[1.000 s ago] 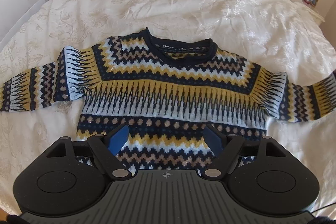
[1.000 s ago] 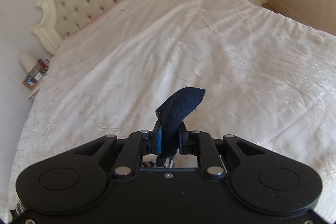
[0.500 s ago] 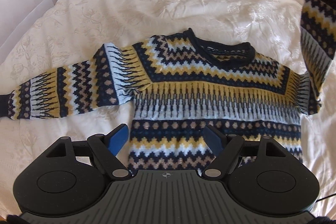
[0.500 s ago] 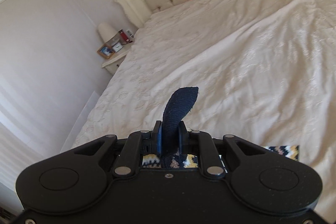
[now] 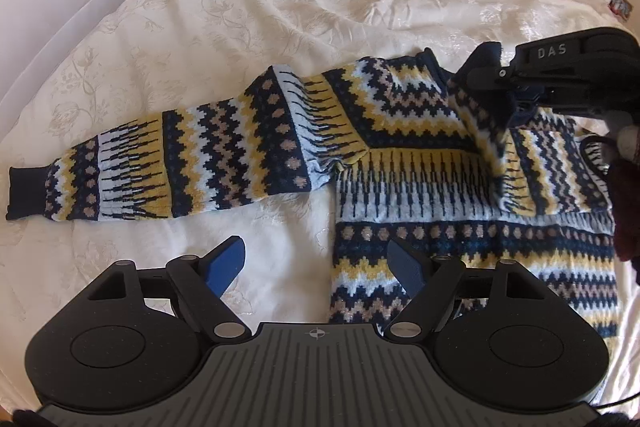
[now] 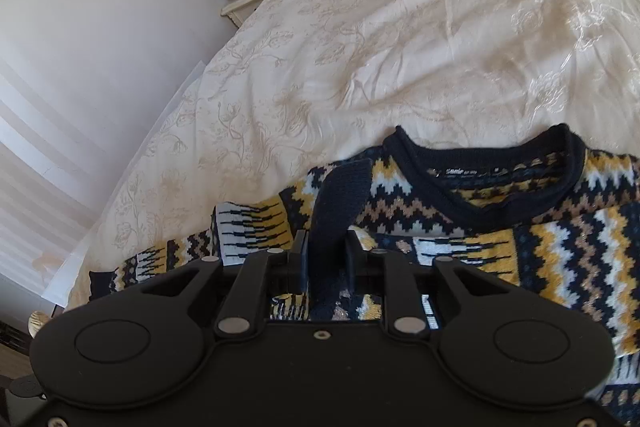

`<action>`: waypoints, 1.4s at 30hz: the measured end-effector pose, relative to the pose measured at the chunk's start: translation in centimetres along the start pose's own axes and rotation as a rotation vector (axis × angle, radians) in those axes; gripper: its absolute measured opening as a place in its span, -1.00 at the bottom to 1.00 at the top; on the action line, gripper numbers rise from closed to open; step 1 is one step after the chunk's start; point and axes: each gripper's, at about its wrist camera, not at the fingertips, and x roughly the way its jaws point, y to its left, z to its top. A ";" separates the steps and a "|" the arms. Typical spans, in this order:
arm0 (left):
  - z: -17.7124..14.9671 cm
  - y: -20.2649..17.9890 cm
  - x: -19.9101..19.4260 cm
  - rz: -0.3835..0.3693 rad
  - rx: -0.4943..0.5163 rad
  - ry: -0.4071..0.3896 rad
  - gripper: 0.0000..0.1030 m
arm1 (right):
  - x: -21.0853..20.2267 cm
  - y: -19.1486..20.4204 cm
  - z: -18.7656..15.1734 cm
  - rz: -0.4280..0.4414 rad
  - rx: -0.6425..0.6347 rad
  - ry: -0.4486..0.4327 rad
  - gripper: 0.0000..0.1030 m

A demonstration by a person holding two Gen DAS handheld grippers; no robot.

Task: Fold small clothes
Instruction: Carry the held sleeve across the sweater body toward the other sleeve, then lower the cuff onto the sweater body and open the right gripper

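Now the right hand-held gripper has carried the sweater's right sleeve in over the chest, where a second ago that sleeve lay stretched out flat to the side. Its jaws are clamped tight on the navy cuff, which sticks up between them, and the patterned sleeve drapes diagonally across the front just below the neckline. The sweater itself lies face up on the cream bed, with the left sleeve stretched out flat and untouched. The left hand-held gripper hovers wide open and empty near the hem, one finger over bare bedding and the other over the knit. So the first sleeve fold looks nearly laid; judging by this, releasing the cuff flat and then taking the left sleeve comes next.
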 end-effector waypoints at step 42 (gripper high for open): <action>5.6 -10.6 11.3 -0.024 0.189 0.054 0.51 | -7.1 -21.5 -2.3 -0.544 0.072 -0.051 0.18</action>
